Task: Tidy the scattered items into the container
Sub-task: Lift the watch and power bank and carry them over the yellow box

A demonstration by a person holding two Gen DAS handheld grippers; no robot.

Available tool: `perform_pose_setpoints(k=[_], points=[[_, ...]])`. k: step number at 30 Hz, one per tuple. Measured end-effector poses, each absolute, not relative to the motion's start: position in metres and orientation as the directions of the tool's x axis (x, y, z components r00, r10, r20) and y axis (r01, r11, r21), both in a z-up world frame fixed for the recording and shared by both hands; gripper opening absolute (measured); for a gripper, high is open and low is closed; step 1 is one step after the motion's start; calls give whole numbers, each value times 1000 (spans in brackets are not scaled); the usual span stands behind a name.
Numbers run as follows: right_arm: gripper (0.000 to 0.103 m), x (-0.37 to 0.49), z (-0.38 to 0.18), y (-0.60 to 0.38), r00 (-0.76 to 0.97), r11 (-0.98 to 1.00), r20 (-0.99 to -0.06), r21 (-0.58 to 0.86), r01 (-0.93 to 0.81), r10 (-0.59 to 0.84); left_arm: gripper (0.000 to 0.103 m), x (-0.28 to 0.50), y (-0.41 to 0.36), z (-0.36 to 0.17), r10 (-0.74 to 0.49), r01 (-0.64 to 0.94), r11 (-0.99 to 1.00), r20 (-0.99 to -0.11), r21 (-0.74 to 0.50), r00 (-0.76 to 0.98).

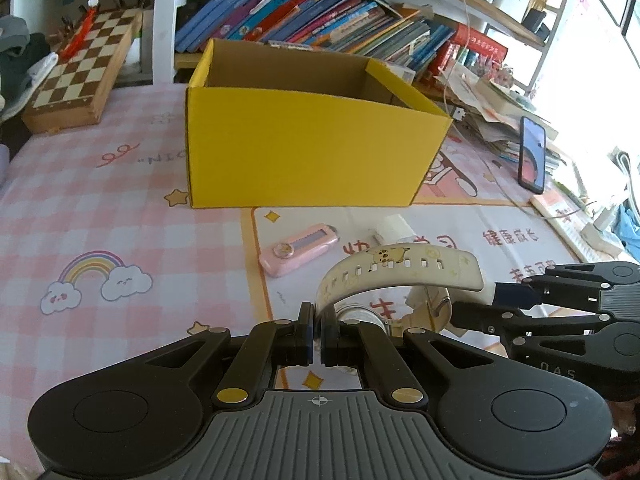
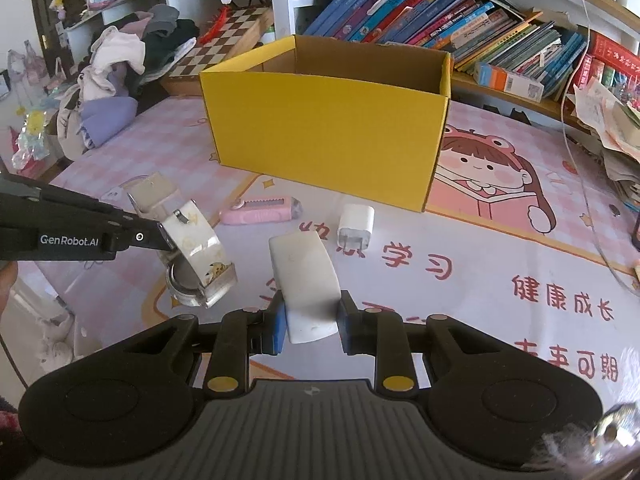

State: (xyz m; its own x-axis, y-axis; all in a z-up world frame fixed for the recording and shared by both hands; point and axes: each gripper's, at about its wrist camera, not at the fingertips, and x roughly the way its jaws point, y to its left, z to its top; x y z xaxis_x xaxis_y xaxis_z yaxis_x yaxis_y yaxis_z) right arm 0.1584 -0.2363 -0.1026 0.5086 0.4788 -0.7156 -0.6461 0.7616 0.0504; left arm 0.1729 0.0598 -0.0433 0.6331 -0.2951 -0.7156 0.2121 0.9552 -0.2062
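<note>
An open yellow cardboard box [image 1: 312, 152] stands on the pink mat; it also shows in the right wrist view [image 2: 328, 136]. My left gripper [image 1: 318, 338] is shut on the strap of a white Pikachu watch [image 1: 400, 270], held above the mat. The watch [image 2: 196, 256] hangs from that gripper at the left of the right wrist view. My right gripper [image 2: 312, 320] is shut on a white curved rectangular block [image 2: 306, 284]. A pink utility knife [image 1: 298, 250] and a white charger plug [image 2: 356, 226] lie on the mat in front of the box.
A chessboard box [image 1: 80, 76] sits at the back left. Books [image 1: 320, 20] line the shelf behind the box. A phone [image 1: 533, 154] leans at the right by paper stacks. A clothes pile [image 2: 120, 76] lies to the left.
</note>
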Motion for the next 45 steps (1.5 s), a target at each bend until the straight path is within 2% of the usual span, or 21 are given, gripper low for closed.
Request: perform_pose_setpoints(k=[19,28,39,45], points=[[23,143,-86,-255,533,744,-667,48,-667,520,1,151,53,-17,-303,196,952,-652,-233,695],[23,147,-83,-252,526,743,-668,61,-666,526,1,157,52,-15,-333,216,942,-653,-255,680],[23,177,-52,-257,568,776,-621,106,-621,539,1,184,69,20,-364,234,928,-568,-291,738],[23,194,-34,-246,597,775,-590,81,-627,544,1,207,80,35,-381,253,920,-527,-301,759]])
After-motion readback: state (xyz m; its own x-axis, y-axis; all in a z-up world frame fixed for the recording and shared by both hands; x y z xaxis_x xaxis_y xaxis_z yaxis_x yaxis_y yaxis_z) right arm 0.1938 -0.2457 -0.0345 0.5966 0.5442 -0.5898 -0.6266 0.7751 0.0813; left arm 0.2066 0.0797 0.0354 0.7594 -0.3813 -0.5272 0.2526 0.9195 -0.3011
